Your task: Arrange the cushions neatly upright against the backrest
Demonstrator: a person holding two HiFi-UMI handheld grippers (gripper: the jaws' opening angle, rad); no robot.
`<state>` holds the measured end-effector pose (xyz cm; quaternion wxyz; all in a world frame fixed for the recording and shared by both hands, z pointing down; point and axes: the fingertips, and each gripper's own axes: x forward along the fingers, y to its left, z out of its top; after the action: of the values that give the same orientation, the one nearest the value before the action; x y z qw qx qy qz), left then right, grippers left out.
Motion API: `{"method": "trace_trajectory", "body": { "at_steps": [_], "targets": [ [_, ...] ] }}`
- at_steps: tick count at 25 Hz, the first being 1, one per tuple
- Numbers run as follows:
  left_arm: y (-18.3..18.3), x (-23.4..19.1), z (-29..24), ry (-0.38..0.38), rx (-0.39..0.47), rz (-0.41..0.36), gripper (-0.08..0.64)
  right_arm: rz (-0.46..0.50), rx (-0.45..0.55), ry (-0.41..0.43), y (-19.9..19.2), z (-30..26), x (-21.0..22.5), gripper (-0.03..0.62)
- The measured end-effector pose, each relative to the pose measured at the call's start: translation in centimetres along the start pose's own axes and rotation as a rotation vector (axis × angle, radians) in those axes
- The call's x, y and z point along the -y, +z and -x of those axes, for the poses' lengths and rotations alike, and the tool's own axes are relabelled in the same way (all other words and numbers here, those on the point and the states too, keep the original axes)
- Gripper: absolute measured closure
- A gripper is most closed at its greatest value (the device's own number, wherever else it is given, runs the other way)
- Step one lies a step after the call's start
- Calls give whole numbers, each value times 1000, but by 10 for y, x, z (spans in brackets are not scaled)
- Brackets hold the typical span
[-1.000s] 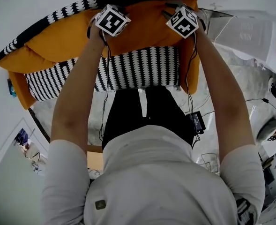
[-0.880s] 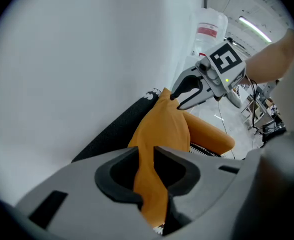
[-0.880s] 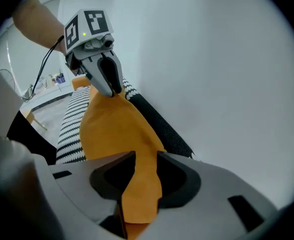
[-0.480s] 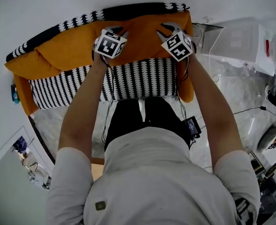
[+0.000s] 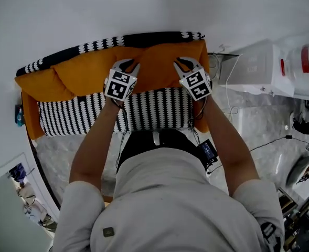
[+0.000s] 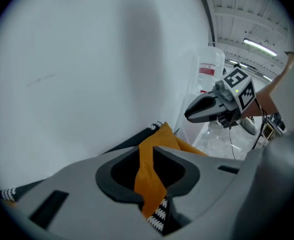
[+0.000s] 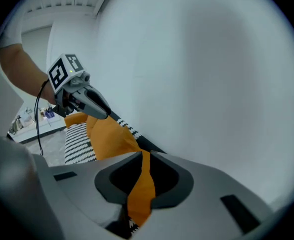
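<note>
The left gripper (image 5: 129,65) and right gripper (image 5: 185,62) each pinch the orange cushion (image 5: 159,63), up at twelve o'clock by the backrest (image 5: 144,39). The right jaws have just been closing on it. A thin pinch may slip, so it flops.

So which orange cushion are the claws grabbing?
The right-hand orange cushion: the left claw and right claw pinch its top edge, the right claw's jaws having just been closing. The left-hand orange cushion lies untouched.

A lab-like workspace — a patterned sofa (image 5: 65,117) against a bare white wall (image 5: 144,7), loose cables (image 5: 269,143) across glossy grey floor (image 5: 248,117), strip lights (image 6: 259,45) overhead.
</note>
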<state>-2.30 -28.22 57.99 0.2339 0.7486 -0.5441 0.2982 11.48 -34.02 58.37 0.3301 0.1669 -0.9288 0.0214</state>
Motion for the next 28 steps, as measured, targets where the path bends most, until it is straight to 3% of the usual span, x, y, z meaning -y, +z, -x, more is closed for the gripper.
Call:
{"method": "trace_trajectory", "body": {
  "at_steps": [7,12,18,24,28],
  "targets": [
    [32,14,64,38,142,49,509,-6,111,-24,54,50,-25,552],
    [50,31,106,31,221,64,548,-1,181,3,88,87,-46,566],
    [71,41,158,86,302,-24,551,-1,283,18,131,132,-65,566],
    [76,41,190,111,368,-27,551,-16,347,-6,153,158,-76,566],
    [71,42,200,74,389,5,551,-19,357,-24,159,163,-85,566]
  ]
}}
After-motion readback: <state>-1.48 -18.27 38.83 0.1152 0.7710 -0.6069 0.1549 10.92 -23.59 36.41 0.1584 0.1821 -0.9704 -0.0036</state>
